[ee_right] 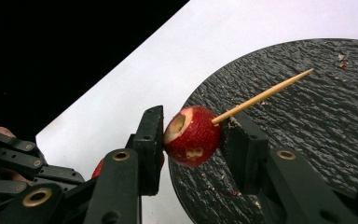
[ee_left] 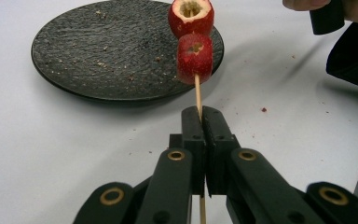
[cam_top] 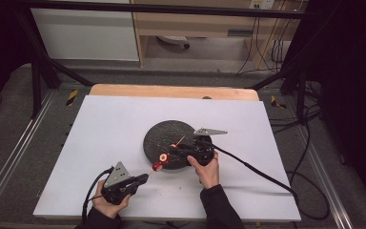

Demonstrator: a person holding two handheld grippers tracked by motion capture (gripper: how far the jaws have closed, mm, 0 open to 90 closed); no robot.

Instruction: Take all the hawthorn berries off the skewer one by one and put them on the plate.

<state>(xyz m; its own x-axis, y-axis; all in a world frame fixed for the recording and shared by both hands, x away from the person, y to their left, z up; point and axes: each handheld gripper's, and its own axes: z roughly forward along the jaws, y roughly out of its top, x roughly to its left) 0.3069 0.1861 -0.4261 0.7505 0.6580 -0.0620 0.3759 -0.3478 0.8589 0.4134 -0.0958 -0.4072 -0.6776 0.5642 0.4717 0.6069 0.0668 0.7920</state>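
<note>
Left hand-held gripper (ee_left: 201,122) clamps thin wooden skewer (ee_left: 197,93); right hand-held gripper (ee_right: 191,135) squeezes soft red cored fruit (ee_right: 192,136). Bruises easily, grip flanks lightly.

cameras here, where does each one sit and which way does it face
High view: above the person's side, looking forward and down on the table; forearms, both hands.
Left gripper view: on the left gripper, looking along shut jaws pinching the skewer toward the plate.
Right gripper view: on the right gripper, jaws around the upper fruit.
Shared: skewer, fruit, plate.
</note>
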